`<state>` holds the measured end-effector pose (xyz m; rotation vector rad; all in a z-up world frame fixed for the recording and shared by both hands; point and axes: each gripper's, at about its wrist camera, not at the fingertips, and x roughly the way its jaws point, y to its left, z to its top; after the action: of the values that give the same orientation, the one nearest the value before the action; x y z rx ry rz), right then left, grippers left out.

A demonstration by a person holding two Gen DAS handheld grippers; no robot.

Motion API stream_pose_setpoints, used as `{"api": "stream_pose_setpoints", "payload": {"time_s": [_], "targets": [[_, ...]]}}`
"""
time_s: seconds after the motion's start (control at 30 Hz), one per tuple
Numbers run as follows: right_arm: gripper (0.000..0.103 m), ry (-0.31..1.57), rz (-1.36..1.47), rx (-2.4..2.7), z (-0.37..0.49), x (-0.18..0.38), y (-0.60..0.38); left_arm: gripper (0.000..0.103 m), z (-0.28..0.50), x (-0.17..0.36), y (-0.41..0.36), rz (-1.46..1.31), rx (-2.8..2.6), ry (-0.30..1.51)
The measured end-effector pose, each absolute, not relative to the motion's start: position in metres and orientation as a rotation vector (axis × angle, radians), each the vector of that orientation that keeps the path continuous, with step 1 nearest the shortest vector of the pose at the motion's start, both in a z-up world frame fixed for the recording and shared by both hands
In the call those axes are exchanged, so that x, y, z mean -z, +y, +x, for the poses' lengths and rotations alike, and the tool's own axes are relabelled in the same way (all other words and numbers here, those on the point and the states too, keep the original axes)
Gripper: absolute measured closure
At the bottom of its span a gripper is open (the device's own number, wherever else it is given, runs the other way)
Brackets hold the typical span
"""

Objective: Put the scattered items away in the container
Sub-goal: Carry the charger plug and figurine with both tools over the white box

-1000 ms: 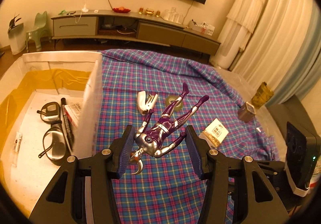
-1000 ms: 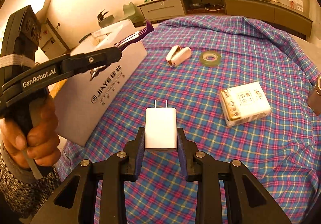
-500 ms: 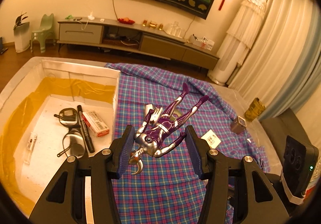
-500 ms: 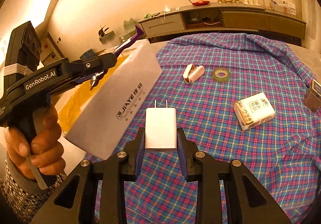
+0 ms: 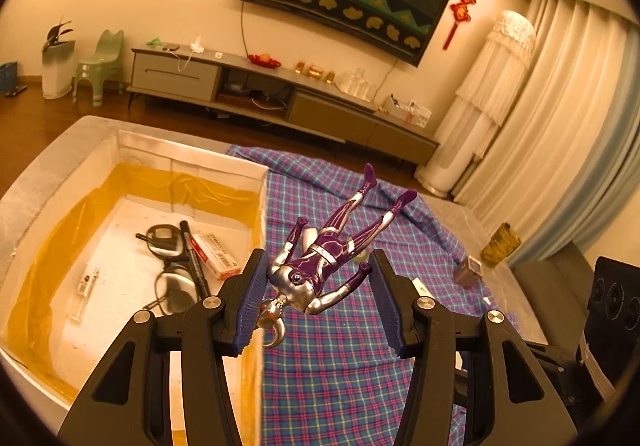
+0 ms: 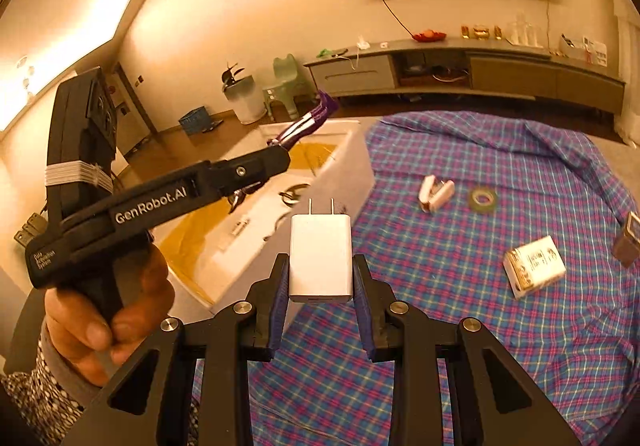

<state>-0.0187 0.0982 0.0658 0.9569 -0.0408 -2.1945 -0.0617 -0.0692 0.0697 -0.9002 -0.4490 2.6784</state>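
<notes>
Two loads held aloft: left gripper (image 5: 316, 296) clamped on toy figure (image 5: 324, 266), right gripper (image 6: 321, 296) clamped on charger (image 6: 321, 258). Container (image 5: 120, 154) lies left of both; figure nearer its rim, long axis pointing away.

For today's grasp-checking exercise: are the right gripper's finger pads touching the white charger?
Touching. In the right wrist view, both blue pads of the right gripper press flat against the white charger's sides, with no gap.
</notes>
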Motion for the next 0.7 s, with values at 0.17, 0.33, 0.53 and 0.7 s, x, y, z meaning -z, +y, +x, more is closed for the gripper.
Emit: {"api": "stream_pose_setpoints", "payload": {"time_s": [0.17,0.33,0.53,0.7], "targets": [[0.072,-0.023,0.932,2.186,-0.009,-0.077,0.083,0.050,-0.055,-0.076,-0.086,-0.866,-2.688,-0.499],[0.072,0.003,0.911,2.179,-0.001,-0.087,0.070,0.050,-0.051,-0.081,-0.105,-0.843,-2.692,-0.563],[0.072,0.030,0.881,2.172,0.004,-0.099,0.053,0.050,-0.046,-0.086,-0.123,-0.812,-2.699,-0.629],[0.072,0.052,0.862,2.156,0.008,-0.106,0.037,0.050,-0.041,-0.087,-0.142,-0.790,-2.702,-0.684]]}}
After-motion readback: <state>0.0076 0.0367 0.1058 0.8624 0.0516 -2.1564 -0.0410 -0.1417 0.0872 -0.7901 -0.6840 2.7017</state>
